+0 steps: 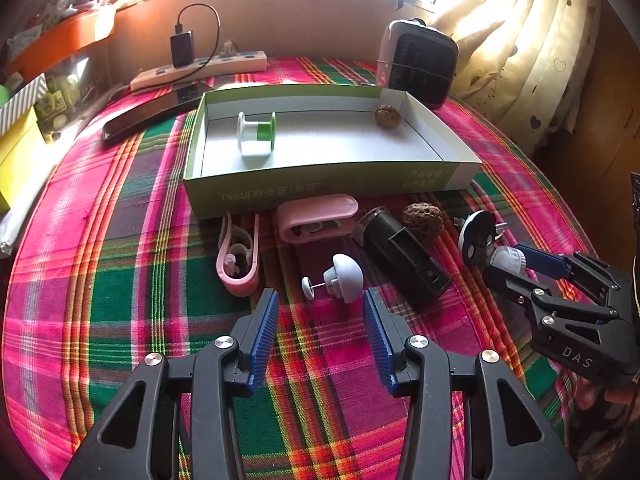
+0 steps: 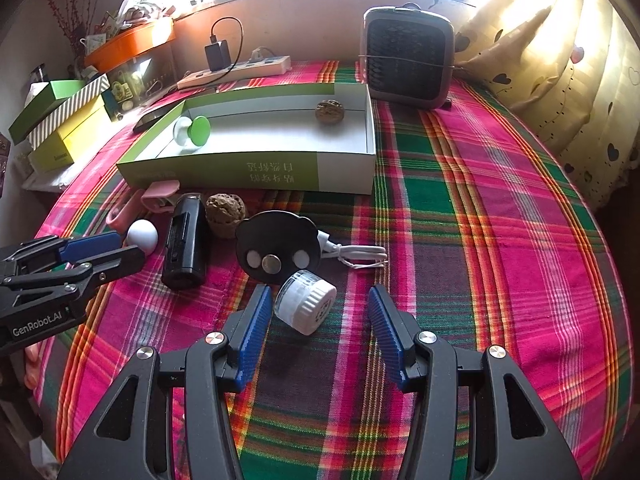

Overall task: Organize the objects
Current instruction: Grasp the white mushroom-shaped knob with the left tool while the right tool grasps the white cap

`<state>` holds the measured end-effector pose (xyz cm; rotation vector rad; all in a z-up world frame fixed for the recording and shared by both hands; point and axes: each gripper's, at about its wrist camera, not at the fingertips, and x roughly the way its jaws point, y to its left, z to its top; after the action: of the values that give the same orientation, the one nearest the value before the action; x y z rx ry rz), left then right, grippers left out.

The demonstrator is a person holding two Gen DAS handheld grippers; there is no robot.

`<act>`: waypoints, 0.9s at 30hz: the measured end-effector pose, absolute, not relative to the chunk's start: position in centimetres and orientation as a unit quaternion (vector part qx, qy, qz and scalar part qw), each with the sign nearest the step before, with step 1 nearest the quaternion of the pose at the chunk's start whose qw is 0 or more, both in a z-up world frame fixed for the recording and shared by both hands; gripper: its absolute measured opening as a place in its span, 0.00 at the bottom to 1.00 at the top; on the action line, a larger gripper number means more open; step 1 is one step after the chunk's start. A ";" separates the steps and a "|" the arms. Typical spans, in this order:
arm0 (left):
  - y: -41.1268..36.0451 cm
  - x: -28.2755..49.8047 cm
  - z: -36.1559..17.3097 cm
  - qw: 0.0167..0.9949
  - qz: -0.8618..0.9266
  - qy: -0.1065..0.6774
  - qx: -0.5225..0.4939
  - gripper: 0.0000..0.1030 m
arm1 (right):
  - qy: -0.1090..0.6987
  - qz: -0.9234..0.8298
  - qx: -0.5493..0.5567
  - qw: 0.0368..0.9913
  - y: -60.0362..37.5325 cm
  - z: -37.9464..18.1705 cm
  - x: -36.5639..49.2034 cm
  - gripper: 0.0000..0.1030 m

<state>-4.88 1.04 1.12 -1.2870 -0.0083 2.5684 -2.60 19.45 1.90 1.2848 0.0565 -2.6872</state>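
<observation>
Left wrist view looks down at the left gripper [image 1: 320, 300], its blue-padded jaws parted about halfway and holding nothing; a small white mushroom-shaped knob [image 1: 340, 278] lies on the plaid pink-and-green cloth [image 1: 120, 280] just beyond the tips. Farther off sits a shallow green-and-white cardboard tray [image 1: 328, 184], with a green-and-white spool [image 1: 256, 132] at its left and a brown walnut [image 1: 387, 115] in its far right corner. From the right wrist, the right gripper [image 2: 316, 304] is likewise half open and empty, a small white ribbed-cap jar [image 2: 306, 306] lying tilted between its tips, apparently untouched. Just beyond are a black round disc [image 2: 278, 246], a black rectangular case [image 2: 186, 240] and a second walnut [image 2: 225, 209].
</observation>
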 end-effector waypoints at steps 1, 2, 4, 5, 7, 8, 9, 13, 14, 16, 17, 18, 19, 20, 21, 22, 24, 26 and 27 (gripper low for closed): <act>1.1 -5.1 1.1 0.133 0.886 -0.004 -0.445 0.41 | 0.022 -0.899 0.430 0.080 19.4 1.9 -2.7 0.50; 1.1 -5.2 1.2 0.134 0.886 -0.007 -0.445 0.41 | 0.024 -0.899 0.430 0.079 19.4 1.9 -2.7 0.50; 1.2 -5.5 1.1 0.129 0.886 -0.011 -0.445 0.41 | 0.023 -0.899 0.430 0.078 19.4 1.9 -2.8 0.50; 1.3 -5.6 1.1 0.128 0.886 -0.012 -0.445 0.41 | 0.023 -0.899 0.431 0.077 19.4 1.9 -2.9 0.50; 1.4 -5.8 1.1 0.126 0.887 -0.012 -0.444 0.41 | 0.023 -0.899 0.431 0.076 19.4 1.9 -3.0 0.50; 1.5 -5.8 1.1 0.124 0.888 -0.010 -0.442 0.41 | 0.023 -0.899 0.431 0.075 19.4 1.9 -3.0 0.50; 1.6 -5.8 1.1 0.124 0.889 -0.008 -0.440 0.41 | 0.022 -0.899 0.431 0.074 19.4 1.9 -3.1 0.50; 1.6 -5.8 1.1 0.121 0.891 -0.009 -0.438 0.41 | 0.019 -0.899 0.431 0.075 19.5 1.9 -3.0 0.50; 1.6 -5.8 1.1 0.121 0.891 -0.011 -0.437 0.41 | 0.019 -0.899 0.431 0.075 19.5 1.9 -3.0 0.50; 1.6 -5.8 1.1 0.120 0.891 -0.009 -0.437 0.40 | 0.019 -0.899 0.431 0.075 19.5 1.9 -3.1 0.50; 1.6 -5.8 1.1 0.120 0.892 -0.007 -0.437 0.40 | 0.019 -0.899 0.431 0.075 19.5 2.0 -3.0 0.50; 1.6 -5.8 1.1 0.118 0.892 -0.006 -0.436 0.39 | 0.019 -0.899 0.430 0.075 19.6 2.0 -3.1 0.50; 1.6 -5.8 1.1 0.116 0.893 -0.006 -0.435 0.38 | 0.017 -0.899 0.430 0.075 19.6 2.0 -3.0 0.50; 1.6 -5.8 1.1 0.114 0.893 -0.006 -0.435 0.35 | 0.016 -0.899 0.430 0.075 19.6 2.0 -3.0 0.50; 1.5 -5.9 1.0 0.112 0.894 -0.006 -0.435 0.31 | 0.015 -0.900 0.430 0.075 19.6 2.0 -3.0 0.49; 1.4 -5.9 1.0 0.111 0.894 -0.006 -0.435 0.29 | 0.016 -0.900 0.430 0.074 19.6 2.0 -2.9 0.48; 1.4 -5.9 1.0 0.112 0.893 -0.008 -0.435 0.29 | 0.019 -0.900 0.430 0.070 19.7 2.0 -2.8 0.45; 1.4 -5.9 1.0 0.111 0.894 -0.007 -0.434 0.29 | 0.017 -0.900 0.430 0.069 19.8 2.0 -2.8 0.42; 1.4 -5.9 1.0 0.111 0.894 -0.006 -0.434 0.29 | 0.016 -0.900 0.429 0.069 19.8 2.0 -2.8 0.41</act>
<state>-5.90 1.41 1.01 -1.2763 -0.0177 2.6257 -2.80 19.83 1.98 1.2930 0.0481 -2.7106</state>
